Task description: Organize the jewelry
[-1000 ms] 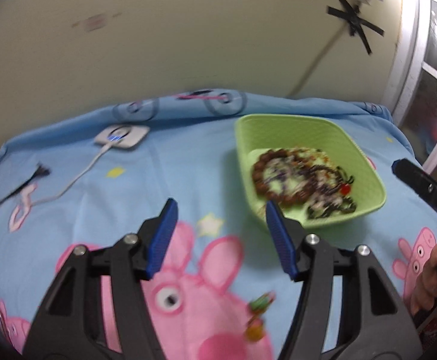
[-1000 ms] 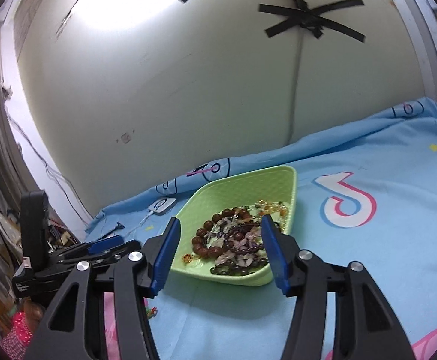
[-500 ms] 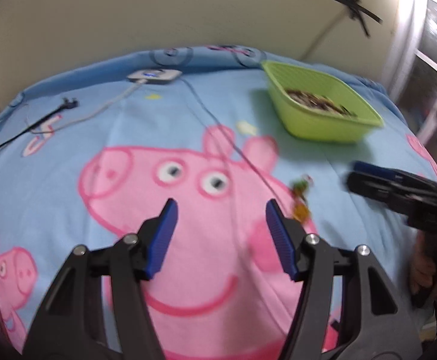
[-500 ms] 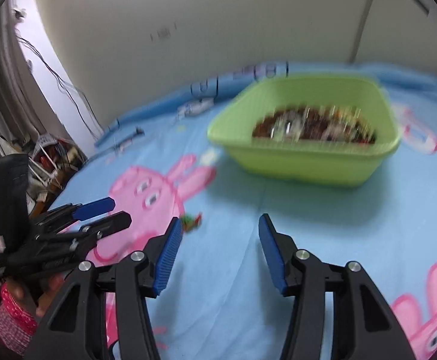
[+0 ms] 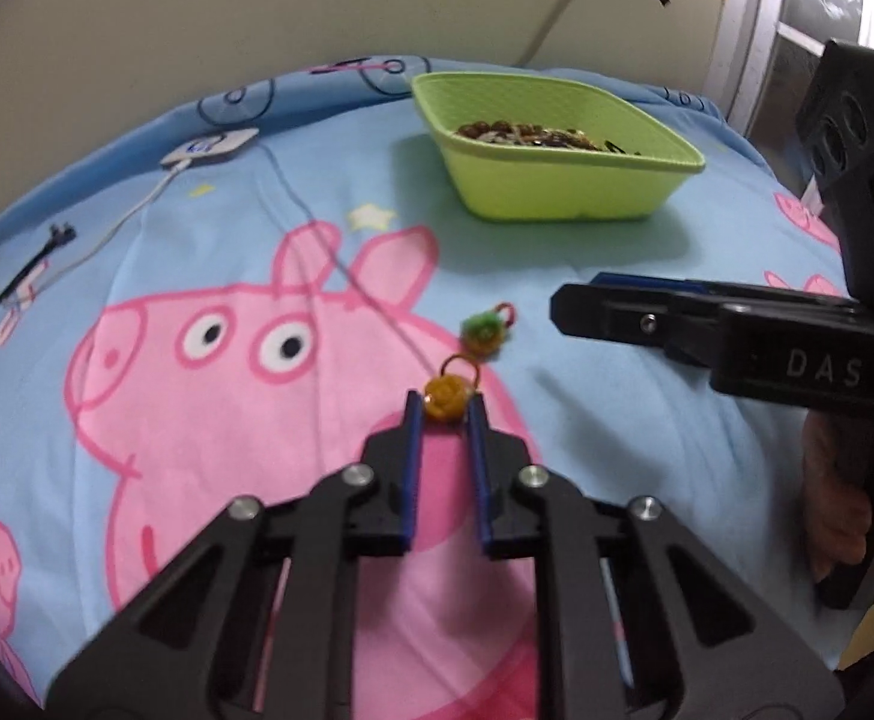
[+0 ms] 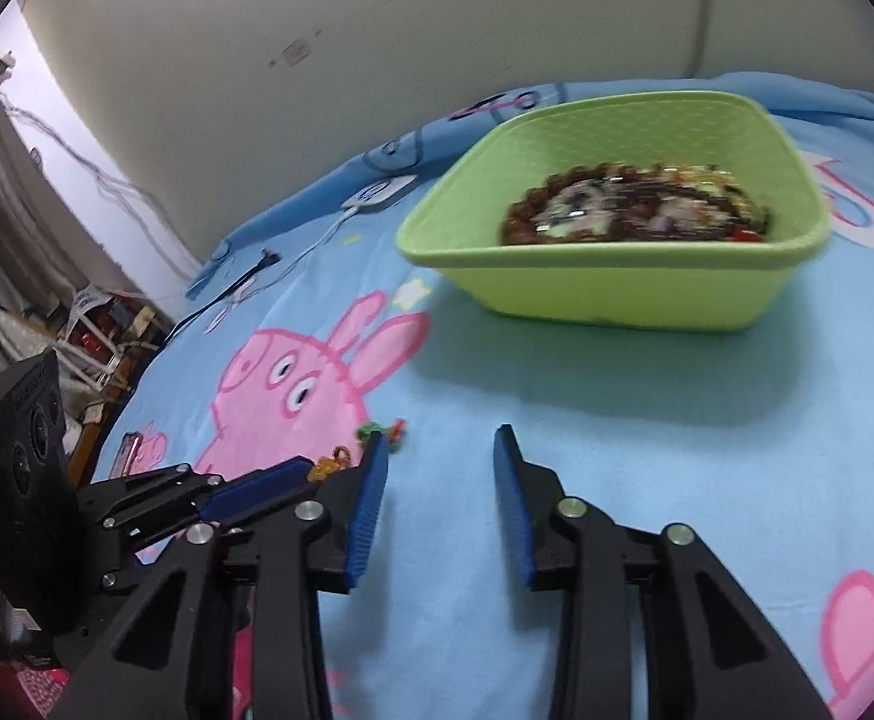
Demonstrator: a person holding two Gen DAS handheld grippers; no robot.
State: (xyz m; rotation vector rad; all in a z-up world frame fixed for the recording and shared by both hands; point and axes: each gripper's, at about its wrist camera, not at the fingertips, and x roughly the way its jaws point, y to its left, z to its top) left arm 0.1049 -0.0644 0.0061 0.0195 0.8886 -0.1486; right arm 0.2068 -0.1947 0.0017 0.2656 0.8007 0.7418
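on the pig-print blue cloth (image 5: 209, 228) by a cream wall (image 5: 317, 0), left claw (image 5: 444, 405) grasping an orange charm (image 5: 444, 397), right claw (image 6: 440, 450) released

green basket (image 5: 557, 192) ahead, open blanket (image 5: 197, 252) left

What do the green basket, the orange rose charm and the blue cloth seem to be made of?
Green basket: likely moulded plastic, matte, with dotted inner walls.
Orange rose charm: probably resin or plastic, glossy and translucent.
Blue cloth: soft printed fabric; it creases and drapes.
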